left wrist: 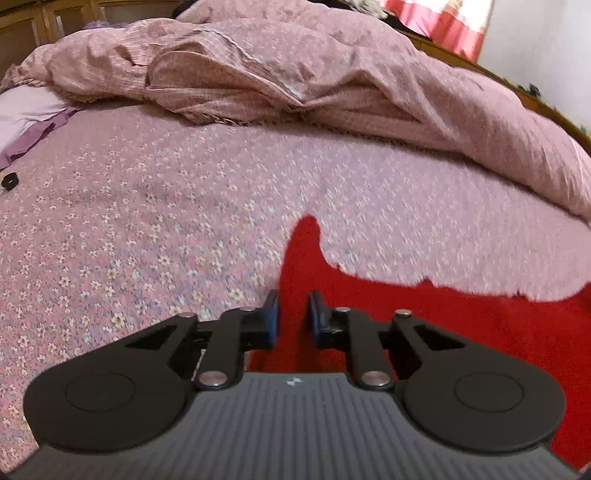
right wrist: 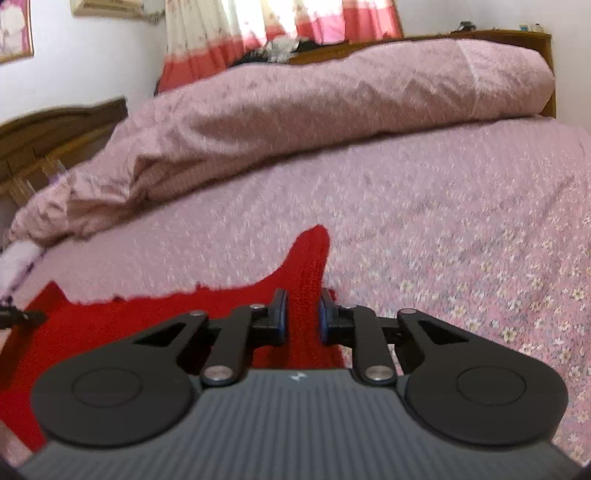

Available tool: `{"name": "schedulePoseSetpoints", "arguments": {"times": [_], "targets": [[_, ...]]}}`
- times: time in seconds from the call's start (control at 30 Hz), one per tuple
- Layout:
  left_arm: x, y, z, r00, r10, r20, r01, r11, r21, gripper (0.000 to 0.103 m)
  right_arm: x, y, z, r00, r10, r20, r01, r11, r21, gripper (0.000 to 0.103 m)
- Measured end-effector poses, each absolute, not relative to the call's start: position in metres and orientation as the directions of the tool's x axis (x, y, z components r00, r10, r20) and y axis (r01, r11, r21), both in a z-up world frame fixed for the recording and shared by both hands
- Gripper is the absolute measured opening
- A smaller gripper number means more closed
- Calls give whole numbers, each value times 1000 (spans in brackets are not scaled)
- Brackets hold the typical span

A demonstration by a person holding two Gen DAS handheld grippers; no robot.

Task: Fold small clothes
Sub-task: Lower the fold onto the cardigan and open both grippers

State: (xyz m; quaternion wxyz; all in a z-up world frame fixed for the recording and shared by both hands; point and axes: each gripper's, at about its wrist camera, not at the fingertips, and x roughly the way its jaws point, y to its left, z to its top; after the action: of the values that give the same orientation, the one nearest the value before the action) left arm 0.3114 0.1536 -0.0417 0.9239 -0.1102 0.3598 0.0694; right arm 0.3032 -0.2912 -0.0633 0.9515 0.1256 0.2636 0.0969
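A small red knitted garment (left wrist: 461, 317) hangs stretched between my two grippers above the floral bedsheet (left wrist: 147, 221). My left gripper (left wrist: 293, 314) is shut on its left corner, and a red tip sticks up past the fingers. In the right wrist view my right gripper (right wrist: 302, 314) is shut on the garment's right corner (right wrist: 306, 266), with red fabric pinched between the blue pads. The rest of the garment (right wrist: 147, 314) spreads to the left there. Its lower part is hidden below the grippers.
A crumpled pink duvet (left wrist: 295, 74) lies across the far side of the bed, also in the right wrist view (right wrist: 314, 107). A purple cloth (left wrist: 33, 136) and a small black object (left wrist: 9, 181) lie at the left. A wooden headboard (right wrist: 48, 136) and curtains (right wrist: 280, 22) stand behind.
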Motion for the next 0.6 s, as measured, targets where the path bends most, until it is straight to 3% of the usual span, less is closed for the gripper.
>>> {"name": "schedulePoseSetpoints", "arguments": {"times": [0.13, 0.37, 0.6], "targets": [[325, 161, -42, 727, 52, -685, -227, 959, -168, 10, 306, -298, -60, 875, 197, -442, -64, 952, 299, 13], [338, 156, -72, 688, 124, -715, -245, 967, -67, 11, 323, -292, -91, 823, 169, -542, -38, 969, 246, 13], [330, 147, -59, 698, 155, -699, -223, 975, -6, 13, 322, -292, -86, 815, 171, -553, -33, 968, 250, 18]]}}
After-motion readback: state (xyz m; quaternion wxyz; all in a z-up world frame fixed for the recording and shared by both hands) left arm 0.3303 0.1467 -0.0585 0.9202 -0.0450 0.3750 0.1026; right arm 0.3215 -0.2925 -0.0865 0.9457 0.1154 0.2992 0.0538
